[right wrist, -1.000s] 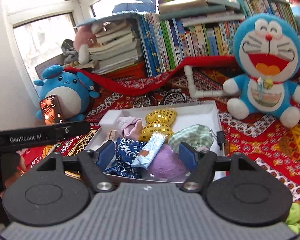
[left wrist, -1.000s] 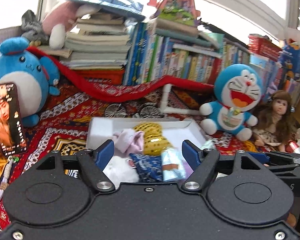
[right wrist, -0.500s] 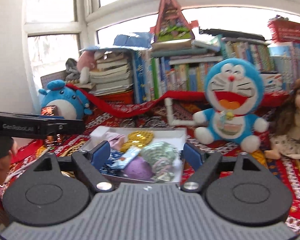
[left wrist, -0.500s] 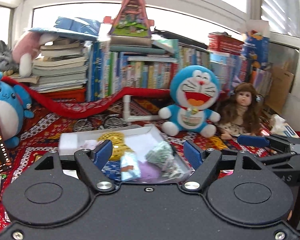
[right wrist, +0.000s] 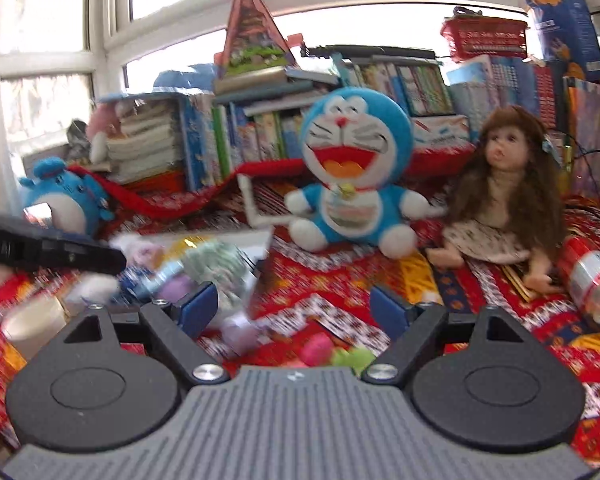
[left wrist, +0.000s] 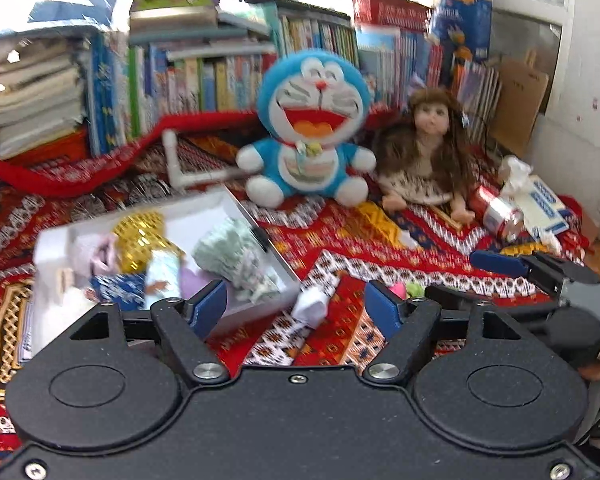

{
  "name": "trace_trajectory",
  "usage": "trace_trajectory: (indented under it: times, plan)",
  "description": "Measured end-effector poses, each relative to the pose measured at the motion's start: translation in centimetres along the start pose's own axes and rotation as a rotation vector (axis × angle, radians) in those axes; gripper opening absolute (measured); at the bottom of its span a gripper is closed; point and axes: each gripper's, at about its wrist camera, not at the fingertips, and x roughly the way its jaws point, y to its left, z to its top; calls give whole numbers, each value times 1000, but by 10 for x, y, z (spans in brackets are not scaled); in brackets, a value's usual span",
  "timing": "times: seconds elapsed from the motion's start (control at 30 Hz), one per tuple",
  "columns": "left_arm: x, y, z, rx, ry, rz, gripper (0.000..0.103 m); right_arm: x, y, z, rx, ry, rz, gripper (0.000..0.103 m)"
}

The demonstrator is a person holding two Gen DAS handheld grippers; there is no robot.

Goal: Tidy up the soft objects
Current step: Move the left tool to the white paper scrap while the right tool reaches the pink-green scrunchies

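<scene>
Your left hand-held gripper (left wrist: 296,306) is closing a little, with nothing held; the small white soft thing (left wrist: 310,305) lies on the rug between its fingers. Your right hand-held gripper (right wrist: 294,306) is opening, empty, above the pink (right wrist: 315,350) and green (right wrist: 351,357) soft bits. The white box (left wrist: 260,236) sits to the left.

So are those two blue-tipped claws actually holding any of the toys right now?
No. The left gripper and right gripper both stand open, with only the patterned red cloth beyond them.

two handheld grippers, black bodies, blue pads
the left gripper (left wrist: 296,306) had a smooth black housing with silver screws; the right gripper (right wrist: 294,306) wore ribbed grey (round black discs either side).
</scene>
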Motion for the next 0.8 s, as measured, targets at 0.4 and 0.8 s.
trace_trajectory:
  times: [0.4, 0.8]
  plan:
    - [92, 1, 15, -278, 287, 24, 70, 20, -1, -45, -17, 59, -64, 92]
    - [145, -2, 15, -377, 352, 96, 61, 34, 0, -45, -21, 71, -90, 94]
